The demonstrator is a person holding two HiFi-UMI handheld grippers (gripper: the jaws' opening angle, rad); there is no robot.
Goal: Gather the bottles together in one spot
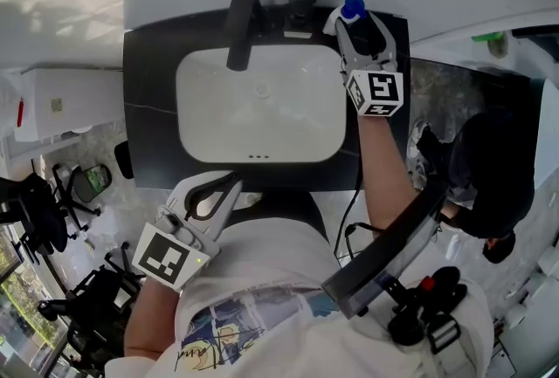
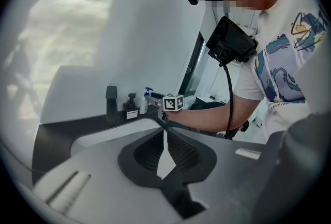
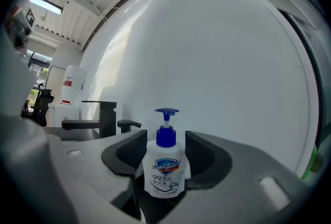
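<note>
A glossy white, ceramic-looking basin (image 1: 258, 106) sits in a matt black tabletop (image 1: 148, 88) beside a matt black metal faucet (image 1: 242, 18). The soap bottle (image 3: 166, 168) is smooth white plastic with a blue plastic pump. The right gripper (image 3: 165, 140) has matt dark-grey plastic fingers (image 3: 204, 155).

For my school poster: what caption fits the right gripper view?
The open right gripper straddles a blue-pump soap bottle near the black faucet.
</note>
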